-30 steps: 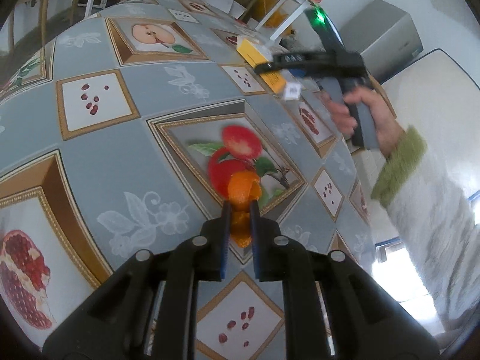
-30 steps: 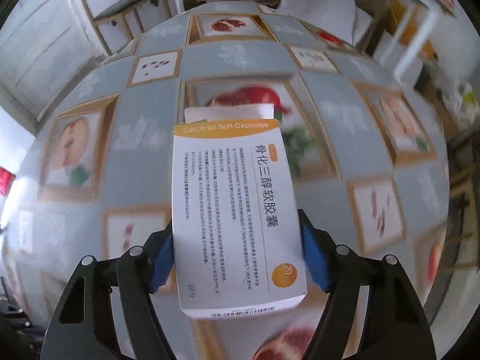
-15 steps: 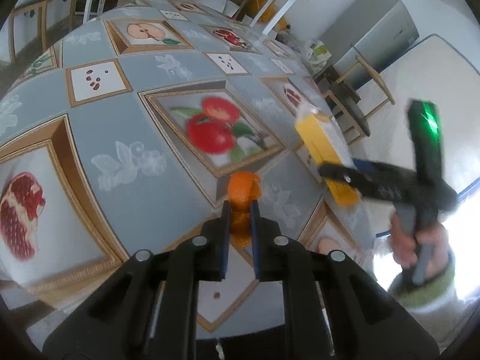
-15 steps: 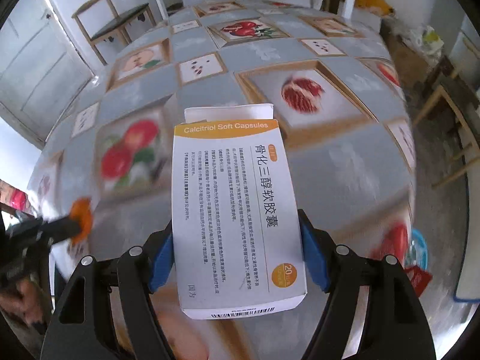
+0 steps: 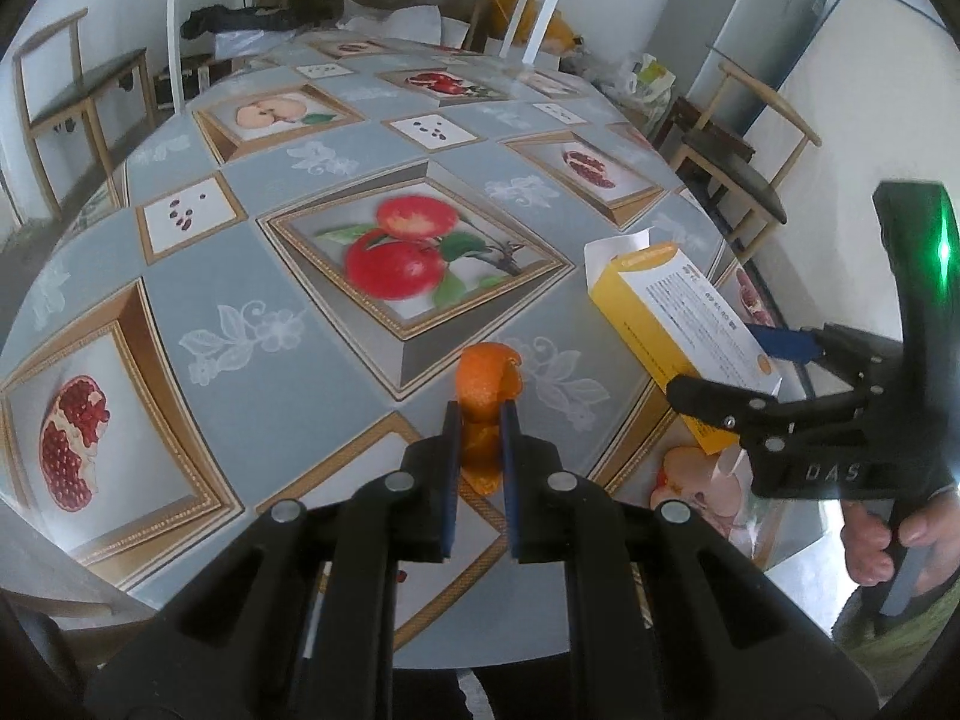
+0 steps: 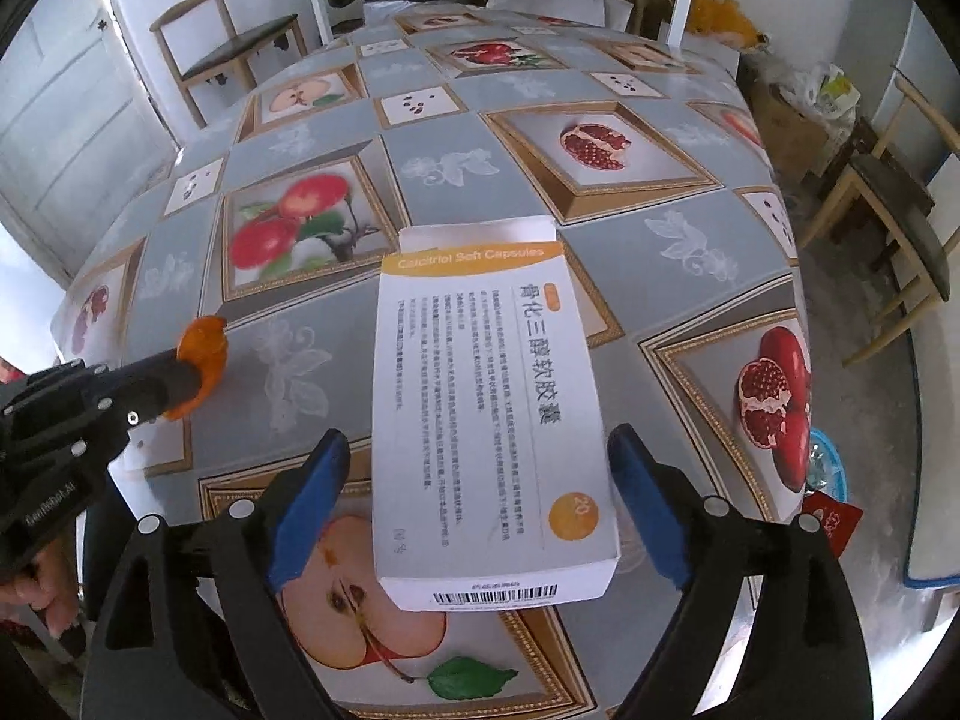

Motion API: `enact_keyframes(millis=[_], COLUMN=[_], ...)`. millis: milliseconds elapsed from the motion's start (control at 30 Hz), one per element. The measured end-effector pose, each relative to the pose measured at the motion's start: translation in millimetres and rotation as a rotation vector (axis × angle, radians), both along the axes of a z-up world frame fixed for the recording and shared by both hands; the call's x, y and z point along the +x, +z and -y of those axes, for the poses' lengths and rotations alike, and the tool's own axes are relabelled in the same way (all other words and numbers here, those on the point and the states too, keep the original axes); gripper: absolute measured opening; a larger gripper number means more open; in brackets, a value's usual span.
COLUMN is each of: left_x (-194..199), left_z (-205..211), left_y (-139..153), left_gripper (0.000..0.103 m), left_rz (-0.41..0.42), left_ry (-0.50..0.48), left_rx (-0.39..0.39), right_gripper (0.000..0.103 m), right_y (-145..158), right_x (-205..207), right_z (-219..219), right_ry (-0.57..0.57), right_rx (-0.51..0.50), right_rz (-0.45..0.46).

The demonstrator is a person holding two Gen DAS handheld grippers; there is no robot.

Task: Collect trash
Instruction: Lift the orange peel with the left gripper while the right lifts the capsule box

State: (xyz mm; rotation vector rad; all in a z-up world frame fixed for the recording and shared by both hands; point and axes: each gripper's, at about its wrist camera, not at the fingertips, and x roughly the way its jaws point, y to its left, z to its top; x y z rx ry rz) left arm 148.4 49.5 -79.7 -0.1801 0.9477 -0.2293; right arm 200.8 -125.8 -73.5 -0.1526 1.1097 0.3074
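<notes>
Right tool [image 6: 480, 474] jaws just opened off the medicine box [image 6: 486, 420].

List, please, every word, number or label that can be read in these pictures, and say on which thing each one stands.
"Calcitriol Soft Capsules": orange band at the top of the medicine box.
"20": orange circle at the box's lower corner.
Chinese title, small print and barcode digits on the box: too blurred to read.
"GenRobot.AI": side of the left gripper.
"DAS": body of the right gripper; the rest is cut off.
</notes>
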Motion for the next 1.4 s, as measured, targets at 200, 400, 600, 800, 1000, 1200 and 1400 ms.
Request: enact_keyframes(millis=[200, 400, 600, 800, 1000, 1200, 1400], left_x=[-1, -3, -3, -3, -3, -3, -7], left_z=[2, 2, 2, 3, 3, 0, 0], left_y=[0, 1, 2, 2, 1, 5, 13], left_gripper=[0.011, 0.011, 0.011, 0.011, 0.011, 0.011, 0.011], left_rz=[0.011, 0.019, 0.023, 0.022, 0.021, 0.028, 0.042], left_ry=[0.002, 0.006, 0.007, 0.006, 0.006, 0.013, 0.028], left_rx=[0.024, 0.041, 0.047, 0.045, 0.045, 0.047, 0.05], right_gripper=[0.085, 0.085, 0.082, 0.074, 0.072, 0.072, 0.072], right_y=[0, -1, -2, -3, -3, 0, 10], right_x=[7, 12, 12, 11, 9, 7, 5], right_z=[-1, 0, -2, 0, 3, 9, 17], right_ry=[-0.018, -0.04, -0.042, -0.051, -0.06, -0.078, -0.086], right_rx=[0.008, 0.039, 0.033, 0.032, 0.028, 0.046, 0.091], right_rz=[-0.004, -0.013, -0.011, -0.012, -0.002, 0.01, 0.028])
